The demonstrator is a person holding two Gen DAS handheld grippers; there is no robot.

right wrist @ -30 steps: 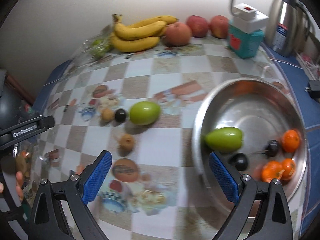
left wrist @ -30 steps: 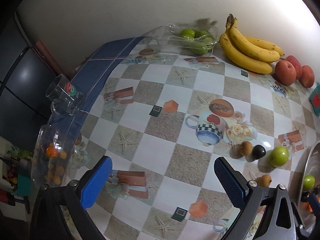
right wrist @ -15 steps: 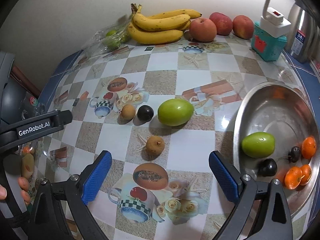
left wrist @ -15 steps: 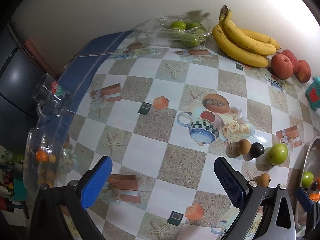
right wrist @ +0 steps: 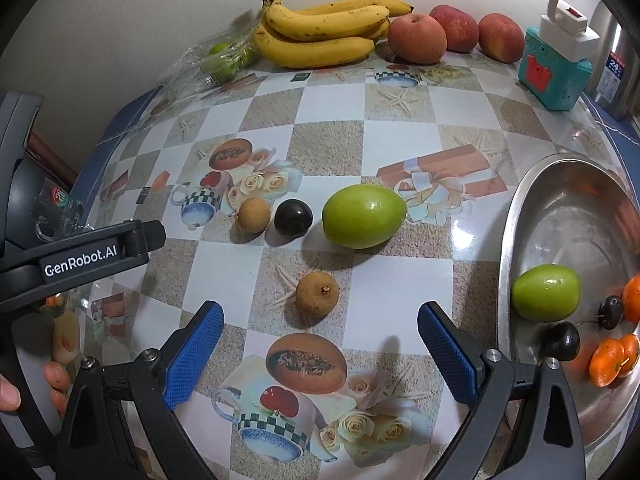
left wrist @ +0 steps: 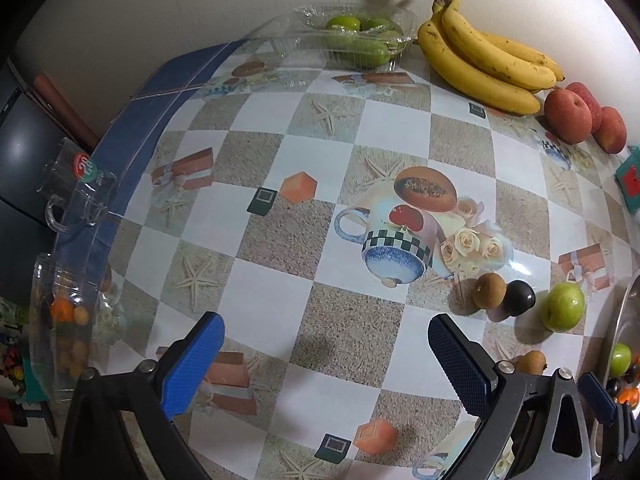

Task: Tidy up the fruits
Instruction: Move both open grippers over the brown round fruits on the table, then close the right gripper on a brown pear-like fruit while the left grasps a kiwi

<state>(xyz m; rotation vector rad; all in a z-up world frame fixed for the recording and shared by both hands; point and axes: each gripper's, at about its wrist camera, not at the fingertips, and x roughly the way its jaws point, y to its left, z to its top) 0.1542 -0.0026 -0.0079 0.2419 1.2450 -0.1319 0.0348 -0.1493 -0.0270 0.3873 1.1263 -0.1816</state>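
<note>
I am holding the right gripper with its jaws spread wide and empty above the table, the brown fruit sitting just beyond and between the fingers. I am holding the left gripper likewise wide apart and empty over bare tablecloth on the left. The steel bowl is lying at the right, containing a green fruit, dark fruits and oranges. The loose green fruit, dark fruit and second brown fruit are lying further away in a row. For a clean pick, I judge: centre the brown fruit between the pads, lower squarely, clamp gently, since a round fruit is likely to roll
</note>
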